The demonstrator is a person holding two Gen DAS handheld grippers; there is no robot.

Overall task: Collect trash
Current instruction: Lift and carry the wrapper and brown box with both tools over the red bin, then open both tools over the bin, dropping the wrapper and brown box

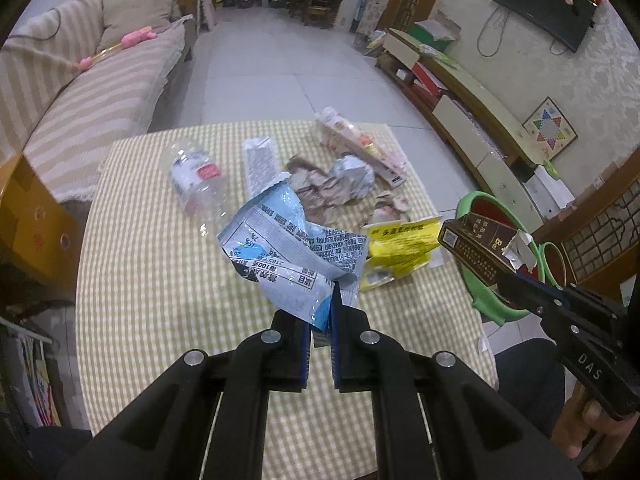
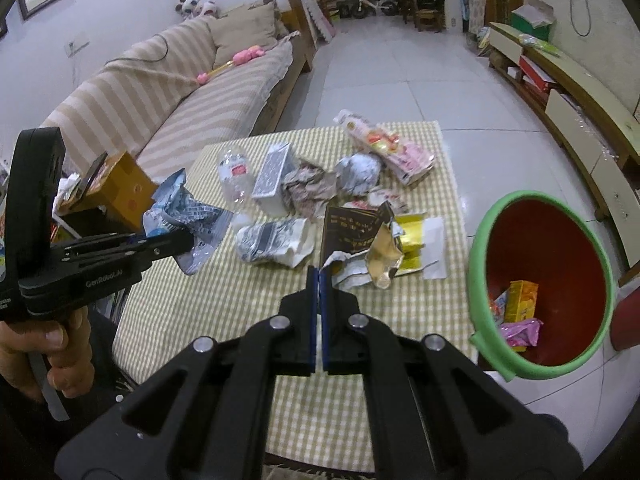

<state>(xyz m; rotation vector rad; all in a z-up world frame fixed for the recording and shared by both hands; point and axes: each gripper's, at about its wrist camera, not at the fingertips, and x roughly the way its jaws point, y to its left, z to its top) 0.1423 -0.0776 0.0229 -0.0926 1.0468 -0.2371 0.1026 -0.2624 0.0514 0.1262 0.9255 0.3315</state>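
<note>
My left gripper [image 1: 320, 312] is shut on a crumpled blue and white snack wrapper [image 1: 288, 248] and holds it above the checked table [image 1: 160, 280]; the wrapper also shows in the right wrist view [image 2: 184, 208]. My right gripper [image 2: 319, 280] is shut on a torn brown and gold box [image 2: 352, 232], also seen in the left wrist view [image 1: 480, 248] near the bin. The red bin with a green rim [image 2: 476, 248] stands right of the table with some wrappers inside.
On the table lie a clear plastic bottle [image 1: 196, 184], a grey carton [image 2: 272, 176], crumpled paper [image 2: 308, 192], a foil ball [image 2: 358, 172], a pink package [image 2: 396, 148] and a yellow packet [image 1: 400, 244]. A striped sofa [image 1: 100, 100] stands to the left.
</note>
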